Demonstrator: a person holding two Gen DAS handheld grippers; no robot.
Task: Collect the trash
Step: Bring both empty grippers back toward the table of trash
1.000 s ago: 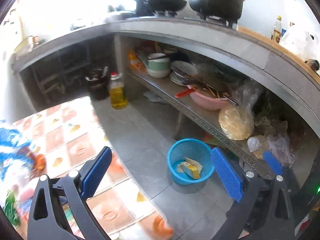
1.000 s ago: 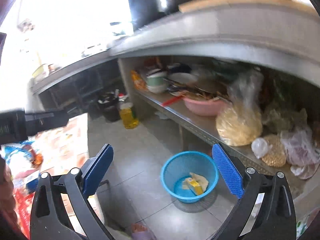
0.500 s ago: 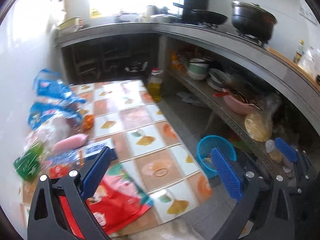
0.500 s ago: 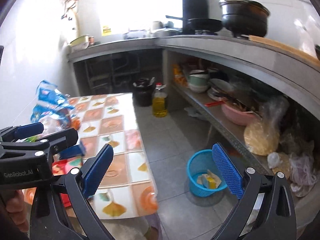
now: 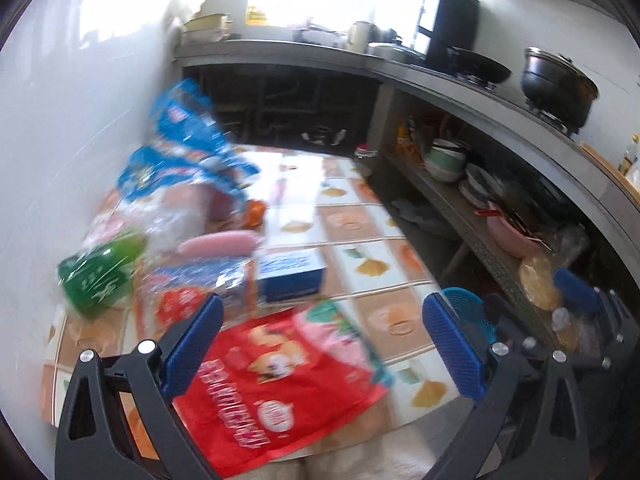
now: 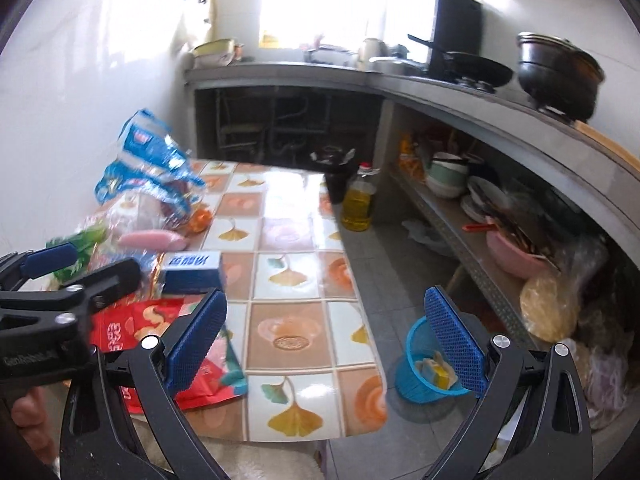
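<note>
Both tongs are hanging spread wide & empty: left tongs over the red snack bag, right tongs over the tiled table, nearer its floor-side edge.

Progress, judging by the layout: early-ish. The blue basket on the floor just beside the table is already holding a few scraps, a yellow carton among them. Most stuff is still waiting on the table: red bag at the near edge, blue box just behind it, pink sausage pack, green bag, blue crinkly bags piled against the wall. Which are really trash, can't tell.

Likely next item is the red bag. It's lying flat, long axis running diagonally from near-left to far-right, printed face up, far corner pointing twd the basket side. Left view is blurry, so edges are approx.
</note>
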